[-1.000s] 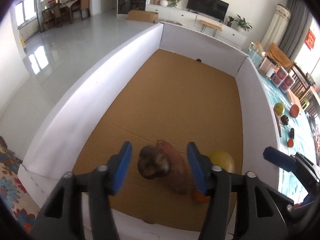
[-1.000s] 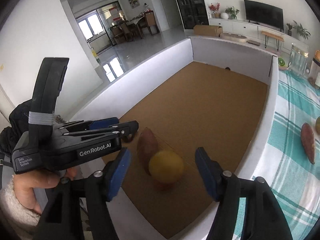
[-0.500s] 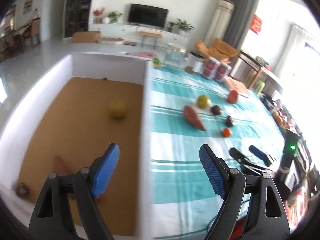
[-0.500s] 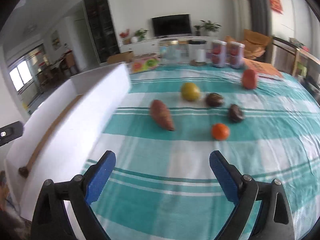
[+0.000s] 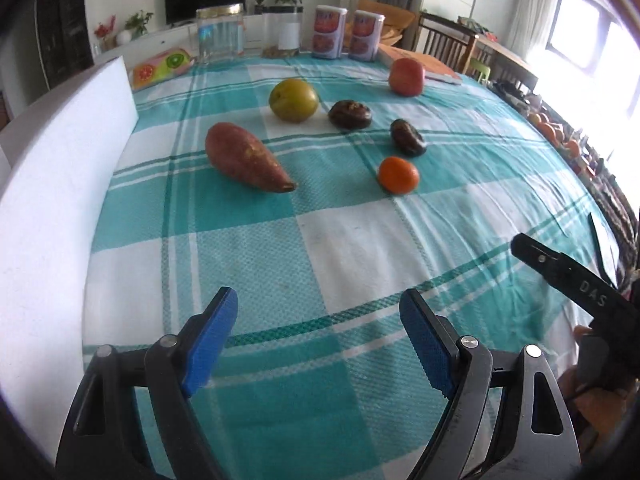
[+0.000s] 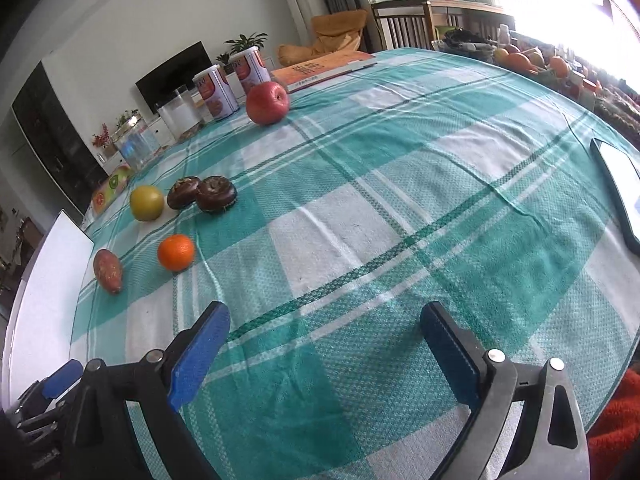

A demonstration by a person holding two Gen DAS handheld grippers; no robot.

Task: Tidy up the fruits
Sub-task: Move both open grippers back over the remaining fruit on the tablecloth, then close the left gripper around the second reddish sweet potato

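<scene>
On the teal checked tablecloth [image 5: 280,248] lie a sweet potato [image 5: 244,157], a yellow-green round fruit [image 5: 293,99], two dark brown fruits [image 5: 350,114] [image 5: 407,137], a small orange [image 5: 398,175] and a red apple [image 5: 406,77]. The white wall of the box [image 5: 52,184] runs along the left. My left gripper [image 5: 320,340] is open and empty above the cloth, well short of the fruit. My right gripper [image 6: 324,348] is open and empty too; in the right wrist view the orange [image 6: 176,252], sweet potato [image 6: 108,271] and apple [image 6: 267,102] lie to its far left.
At the table's far edge stand a glass jar [image 5: 219,34], a clear canister [image 5: 283,32] and two printed tins [image 5: 346,32]. An orange book [image 6: 324,67] lies behind the apple. A white-and-black flat device [image 6: 618,188] lies at the right. Chairs stand beyond the table.
Both grippers have swung right, away from the box where a sweet potato and a yellow fruit lay, to face the tablecloth and the fruit on it. Both remain open and empty.
</scene>
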